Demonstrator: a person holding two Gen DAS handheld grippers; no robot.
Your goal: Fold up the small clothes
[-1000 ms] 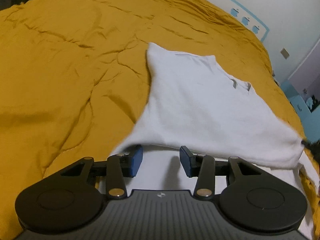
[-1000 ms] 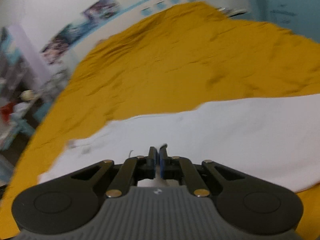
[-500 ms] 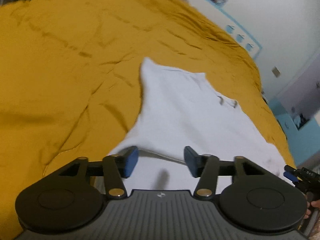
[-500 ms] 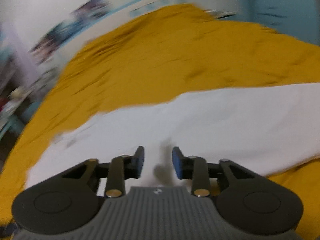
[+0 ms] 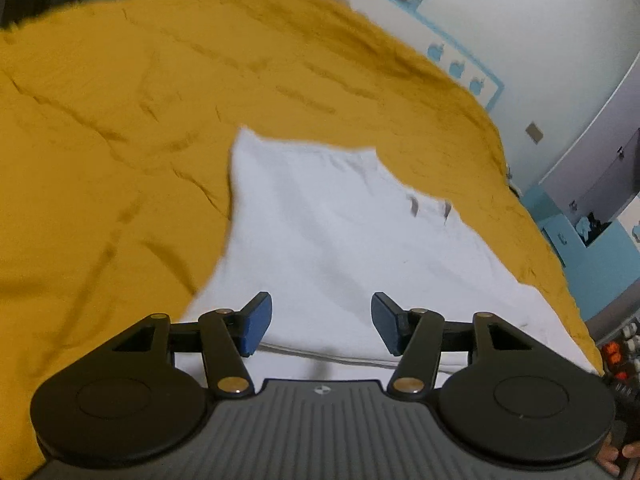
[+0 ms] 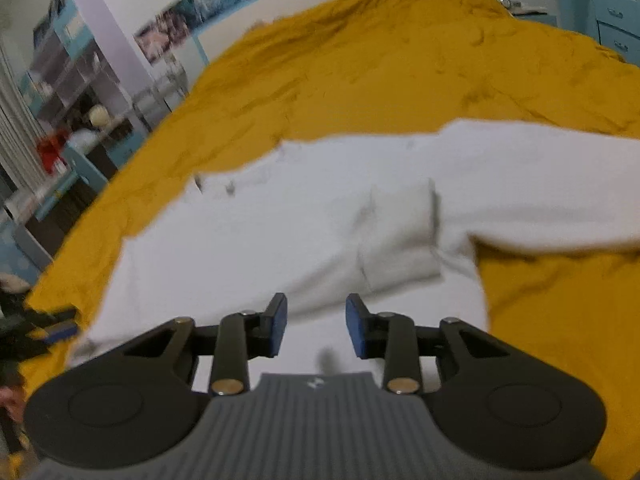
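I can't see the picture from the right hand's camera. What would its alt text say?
A white garment lies spread on a mustard-yellow bedspread, with a folded layer raised near its middle. In the foreground the right gripper hovers over the cloth, jaws opening, nothing between its blue pads. Shelves and wall pictures blur behind at left.

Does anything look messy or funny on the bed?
A little. The white cotton shirt lies flat on the wrinkled mustard-yellow blanket, but one sleeve sticks out sideways, unfolded. Nothing looks spilled or torn.
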